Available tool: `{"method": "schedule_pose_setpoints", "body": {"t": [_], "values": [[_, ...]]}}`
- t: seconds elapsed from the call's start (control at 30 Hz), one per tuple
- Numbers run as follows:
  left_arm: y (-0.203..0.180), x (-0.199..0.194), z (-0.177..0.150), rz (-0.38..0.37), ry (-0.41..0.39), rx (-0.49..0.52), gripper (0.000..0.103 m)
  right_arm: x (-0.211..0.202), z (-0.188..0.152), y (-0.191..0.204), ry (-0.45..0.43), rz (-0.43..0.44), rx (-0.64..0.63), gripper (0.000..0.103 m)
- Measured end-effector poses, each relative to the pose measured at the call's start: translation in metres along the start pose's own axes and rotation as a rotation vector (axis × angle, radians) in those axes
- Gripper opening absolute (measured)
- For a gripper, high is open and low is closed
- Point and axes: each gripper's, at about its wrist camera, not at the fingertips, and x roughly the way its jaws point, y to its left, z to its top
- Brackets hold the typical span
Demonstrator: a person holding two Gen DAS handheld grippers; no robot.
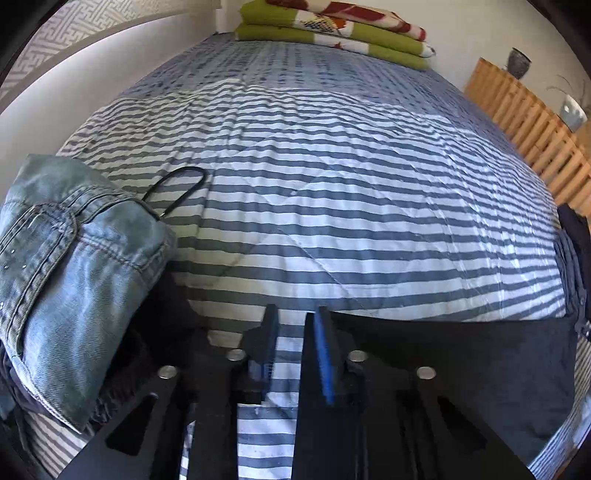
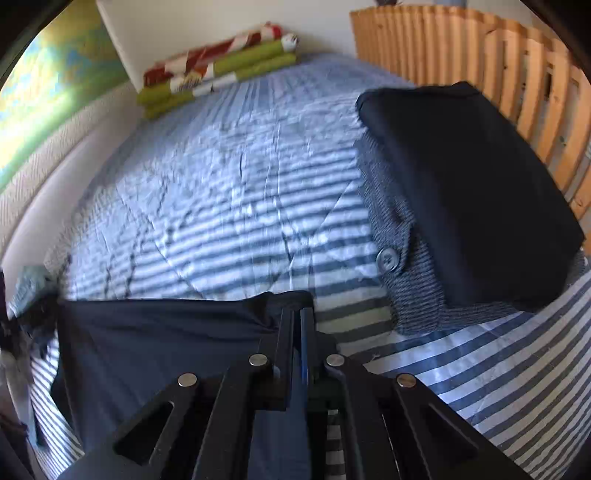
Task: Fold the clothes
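A dark navy garment (image 1: 461, 362) lies spread along the near edge of the striped bedspread (image 1: 314, 206). In the left wrist view my left gripper (image 1: 295, 314) stands open just left of the garment's edge. Only striped bedding shows between its fingers, and the cloth starts behind the right-hand finger (image 1: 325, 354). In the right wrist view the same navy garment (image 2: 155, 339) stretches off to the left. My right gripper (image 2: 297, 310) is shut on its bunched top right corner, which is lifted slightly off the bedspread (image 2: 229, 206).
Folded jeans (image 1: 74, 277) sit on other clothes at the left, with a black cord loop (image 1: 177, 188) beside them. At the right lies a folded dark garment (image 2: 472, 192) on a grey knit cardigan (image 2: 417, 291). A green and red blanket (image 1: 332, 29) lies at the far end. A wooden slatted rail (image 2: 480, 74) borders the right side.
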Motion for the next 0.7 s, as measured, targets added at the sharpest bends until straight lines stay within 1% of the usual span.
{"method": "schedule_pose_setpoints", "body": {"t": [0.03,0.07,0.13,0.23,0.27,0.3,0.37,0.43,0.47,0.5,0.53,0.57,0.6,0.63,0.67,0.7], "values": [[0.005,-0.007,-0.002,-0.019,-0.019,-0.016,0.038,0.004,0.000,-0.001,0.021,0.001,0.006,0.010],[0.009,-0.015,-0.006,-0.025,-0.033,-0.012,0.038,0.002,-0.001,-0.004,0.015,0.006,0.019,0.012],[0.016,-0.030,-0.020,-0.025,-0.030,0.012,0.038,-0.005,-0.004,-0.009,-0.008,0.030,0.024,0.021],[0.025,-0.047,-0.056,-0.072,0.026,0.041,0.040,-0.020,-0.012,-0.016,-0.012,0.051,0.031,0.024],[0.028,-0.051,-0.071,-0.088,0.044,0.043,0.046,-0.024,-0.016,-0.017,-0.007,0.057,0.031,0.024],[0.030,-0.053,-0.086,-0.109,0.066,0.040,0.054,-0.030,-0.023,-0.018,-0.002,0.060,0.029,0.024],[0.034,-0.052,-0.113,-0.140,0.115,0.020,0.064,-0.039,-0.040,-0.017,0.007,0.058,0.010,0.028],[0.034,-0.046,-0.132,-0.169,0.161,-0.003,0.065,-0.048,-0.058,-0.018,0.019,0.049,-0.004,0.033],[0.034,-0.042,-0.138,-0.183,0.171,-0.011,0.064,-0.050,-0.068,-0.019,0.027,0.047,-0.003,0.035],[0.031,-0.038,-0.145,-0.186,0.177,-0.013,0.062,-0.050,-0.078,-0.021,0.039,0.045,0.009,0.041],[0.027,-0.036,-0.148,-0.182,0.176,-0.007,0.053,-0.049,-0.087,-0.021,0.053,0.040,0.019,0.045],[0.023,-0.034,-0.150,-0.177,0.176,0.004,0.015,-0.045,-0.096,-0.021,0.077,0.034,0.024,0.045],[0.021,-0.033,-0.150,-0.170,0.179,0.005,0.007,-0.041,-0.101,-0.020,0.091,0.030,0.020,0.045],[0.021,-0.036,-0.148,-0.158,0.160,-0.003,0.007,-0.037,-0.105,-0.017,0.101,0.021,0.006,0.045],[0.022,-0.040,-0.146,-0.136,0.136,-0.011,0.005,-0.034,-0.108,-0.012,0.107,0.007,-0.011,0.042],[0.027,-0.043,-0.143,-0.100,0.114,-0.032,0.005,-0.032,-0.108,-0.005,0.108,-0.005,-0.041,0.021]]}}
